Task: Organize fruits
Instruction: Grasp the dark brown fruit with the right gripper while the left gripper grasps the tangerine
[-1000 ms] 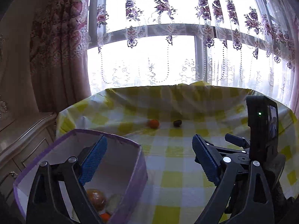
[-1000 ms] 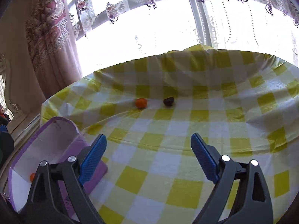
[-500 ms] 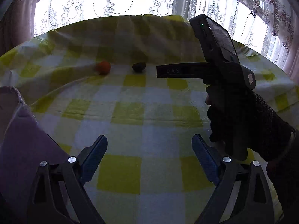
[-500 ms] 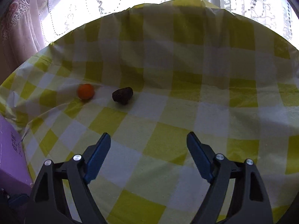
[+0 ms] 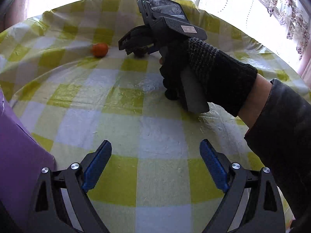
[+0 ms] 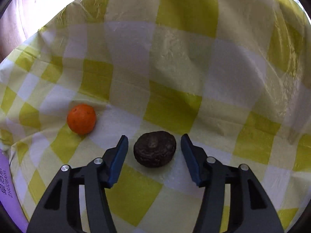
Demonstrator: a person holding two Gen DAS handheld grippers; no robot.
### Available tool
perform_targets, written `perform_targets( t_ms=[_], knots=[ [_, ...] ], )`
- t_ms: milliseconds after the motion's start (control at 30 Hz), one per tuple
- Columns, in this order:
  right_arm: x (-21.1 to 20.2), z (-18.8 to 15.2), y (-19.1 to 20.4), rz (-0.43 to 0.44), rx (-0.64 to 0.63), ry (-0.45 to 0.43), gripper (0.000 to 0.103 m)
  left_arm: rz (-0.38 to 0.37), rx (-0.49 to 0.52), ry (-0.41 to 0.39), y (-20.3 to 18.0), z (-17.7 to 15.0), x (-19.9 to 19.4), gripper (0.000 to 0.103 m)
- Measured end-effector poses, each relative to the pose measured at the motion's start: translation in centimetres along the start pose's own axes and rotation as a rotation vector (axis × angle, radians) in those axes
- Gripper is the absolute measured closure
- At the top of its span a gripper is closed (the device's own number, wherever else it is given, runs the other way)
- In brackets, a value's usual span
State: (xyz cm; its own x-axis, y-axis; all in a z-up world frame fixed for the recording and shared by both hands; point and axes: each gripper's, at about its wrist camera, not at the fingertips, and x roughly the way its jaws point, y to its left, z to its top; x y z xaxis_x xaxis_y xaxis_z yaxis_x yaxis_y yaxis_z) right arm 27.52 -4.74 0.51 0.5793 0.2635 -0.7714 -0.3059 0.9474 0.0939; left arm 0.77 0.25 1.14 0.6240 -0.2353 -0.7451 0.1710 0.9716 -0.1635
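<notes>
A dark brown wrinkled fruit lies on the yellow checked tablecloth. My right gripper is open, with one blue pad on each side of the fruit, a small gap on both sides. A small orange lies to its left. In the left wrist view the right gripper reaches over the dark fruit, with the orange beside it. My left gripper is open and empty, low over the cloth near the purple box.
The purple box also shows at the left edge of the right wrist view. A gloved hand and dark sleeve cross the right side. A bright window with curtains stands behind the table.
My right gripper moved forward to the dark fruit, narrowed, and now brackets it. My left gripper's view shifted further right, away from the box.
</notes>
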Motion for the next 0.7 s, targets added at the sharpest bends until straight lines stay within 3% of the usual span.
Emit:
perform_targets(
  t_ms=[300, 433, 567, 700],
  knots=[
    [-3.8, -2.8, -3.2, 0.007, 0.068, -0.065, 0.064, 0.006, -0.093, 0.011, 1.1, 1.6, 1.3, 0.014],
    [-6.1, -5.2, -7.8, 0.040, 0.234, -0.102, 0.064, 0.029, -0.158, -0.012, 1.6, 3.8, 2.7, 0.014],
    [-6.9, -6.7, -11.8, 0.145, 0.398, -0.166, 0.064, 0.059, -0.263, -0.034, 2.8, 6.9, 5.0, 0.015],
    [-7.0, -6.4, -12.3, 0.164, 0.393, -0.175, 0.064, 0.141, -0.342, -0.065, 4.5, 10.4, 7.4, 0.019]
  ],
)
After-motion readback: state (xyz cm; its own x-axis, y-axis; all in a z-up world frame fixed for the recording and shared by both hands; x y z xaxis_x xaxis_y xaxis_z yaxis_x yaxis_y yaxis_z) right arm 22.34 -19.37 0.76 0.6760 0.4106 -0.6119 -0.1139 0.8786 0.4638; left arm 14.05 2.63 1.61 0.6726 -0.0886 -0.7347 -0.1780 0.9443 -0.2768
